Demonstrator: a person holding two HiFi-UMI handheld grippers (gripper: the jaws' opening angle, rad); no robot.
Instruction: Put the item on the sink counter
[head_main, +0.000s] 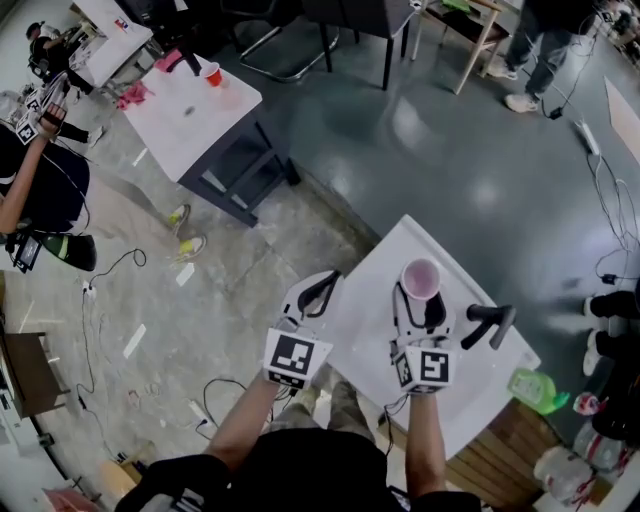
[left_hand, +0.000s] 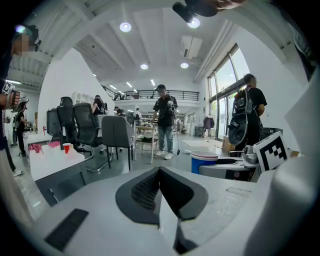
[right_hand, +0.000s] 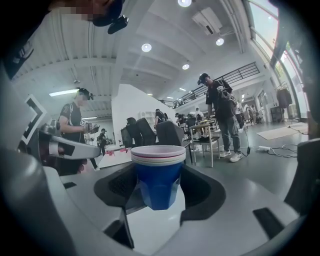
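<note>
My right gripper (head_main: 420, 300) is shut on a stack of cups (head_main: 421, 278), blue outside with a pink and white rim. It holds them upright just above the white counter (head_main: 365, 320). In the right gripper view the cups (right_hand: 159, 175) sit between the two dark jaws of that gripper (right_hand: 159, 192), with the white surface showing under their base. A black faucet-like fixture (head_main: 490, 322) stands on the counter to the right of the cups. My left gripper (head_main: 328, 280) hovers over the counter's left edge. Its jaws meet in the left gripper view (left_hand: 160, 170) with nothing between them.
A green object (head_main: 535, 390) lies off the counter's right corner. A second white table (head_main: 190, 115) at the upper left carries a red cup (head_main: 212, 73) and pink items (head_main: 132, 95). People stand at the left (head_main: 30, 170) and top right (head_main: 535, 50). Cables trail on the floor (head_main: 610, 200).
</note>
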